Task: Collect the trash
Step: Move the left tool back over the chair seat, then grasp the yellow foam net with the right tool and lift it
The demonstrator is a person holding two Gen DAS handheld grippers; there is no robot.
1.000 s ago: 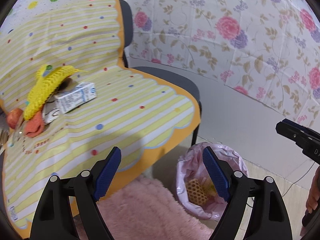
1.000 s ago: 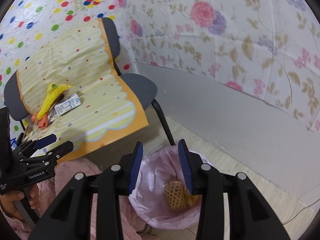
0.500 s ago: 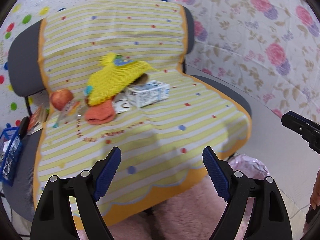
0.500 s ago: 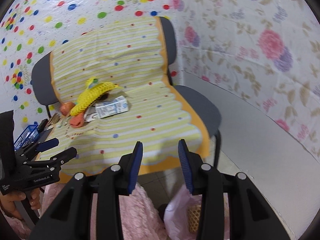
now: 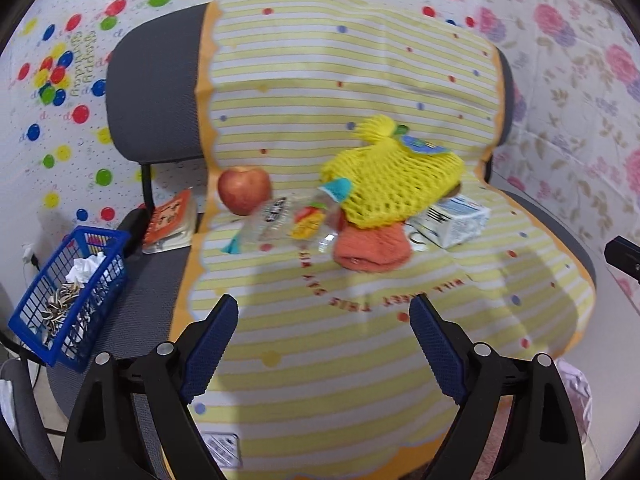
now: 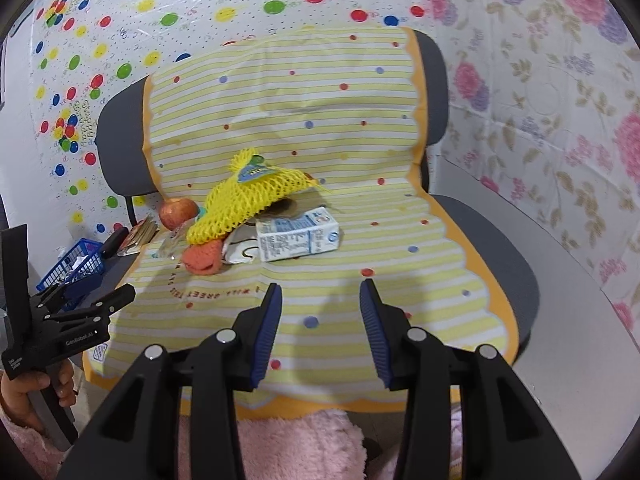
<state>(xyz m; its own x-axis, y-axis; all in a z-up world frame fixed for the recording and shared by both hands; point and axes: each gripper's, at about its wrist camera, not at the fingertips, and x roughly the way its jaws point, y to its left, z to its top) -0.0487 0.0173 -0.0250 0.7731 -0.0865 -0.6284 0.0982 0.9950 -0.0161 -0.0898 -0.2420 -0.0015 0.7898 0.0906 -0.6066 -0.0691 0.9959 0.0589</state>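
Both my left gripper [image 5: 323, 354] and right gripper [image 6: 320, 330] hover with jaws apart and empty over the striped yellow cloth [image 6: 400, 240] on the chair, and the trash sits piled toward 11 o'clock of the right gripper: a milk carton [image 6: 298, 238], a yellow mesh net [image 6: 250, 196], an orange scrap [image 6: 202, 260] and what looks like a clear wrapper [image 5: 280, 224], though blur hides its edges. Because the net drapes over the other pieces and an apple [image 5: 243, 189] rests just beside them at 10 o'clock, a careless pinch could drag several things together, snag the cloth, or roll the apple off the seat.
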